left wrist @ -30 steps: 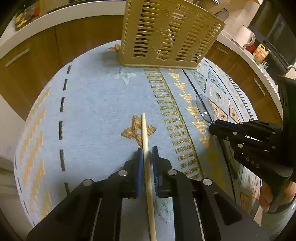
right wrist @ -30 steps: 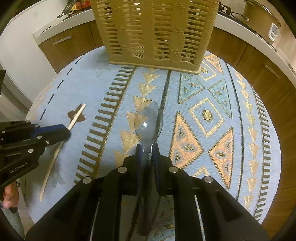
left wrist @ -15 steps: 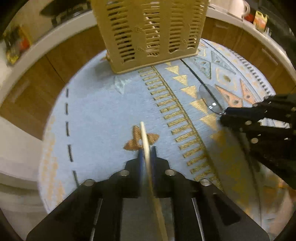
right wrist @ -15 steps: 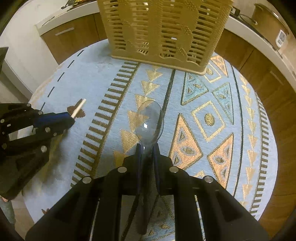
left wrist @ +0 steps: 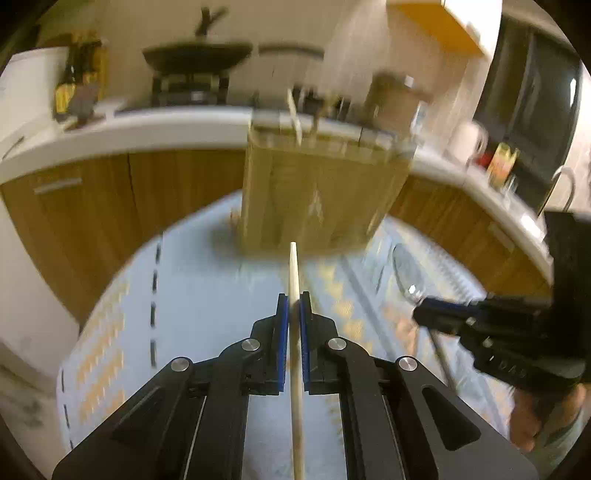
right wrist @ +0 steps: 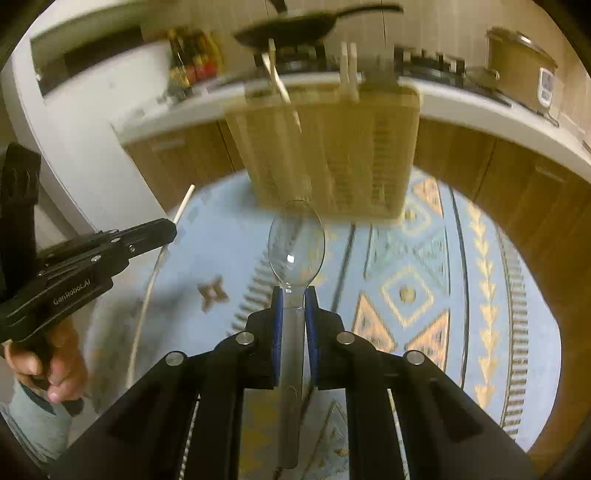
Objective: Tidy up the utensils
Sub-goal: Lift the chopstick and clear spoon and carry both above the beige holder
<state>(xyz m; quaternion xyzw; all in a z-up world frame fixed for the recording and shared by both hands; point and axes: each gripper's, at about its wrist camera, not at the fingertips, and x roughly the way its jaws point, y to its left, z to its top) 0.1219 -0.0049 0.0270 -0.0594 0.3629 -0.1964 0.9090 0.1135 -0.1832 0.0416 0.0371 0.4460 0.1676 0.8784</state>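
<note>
My left gripper [left wrist: 294, 303] is shut on a wooden chopstick [left wrist: 294, 273] and holds it lifted above the blue patterned tablecloth [left wrist: 207, 295], its tip toward the beige slotted utensil basket [left wrist: 317, 195]. My right gripper [right wrist: 294, 297] is shut on a clear plastic spoon [right wrist: 296, 245], bowl forward, also raised and pointing at the basket [right wrist: 328, 155]. The basket holds a few utensils sticking up. The left gripper [right wrist: 162, 230] and chopstick [right wrist: 183, 205] show at the left of the right wrist view. The right gripper [left wrist: 428, 314] and spoon [left wrist: 406, 271] show at the right of the left wrist view.
The round table stands before wooden cabinets [left wrist: 110, 195] with a white counter [left wrist: 147, 125]. A pan on a stove [right wrist: 291, 29], bottles [right wrist: 192, 59] and a cooker pot [right wrist: 517, 62] are on the counter behind the basket.
Both grippers have risen off the table and tilted up, carrying the chopstick and the spoon. The basket now sits lower and level in both views, with the counter visible behind.
</note>
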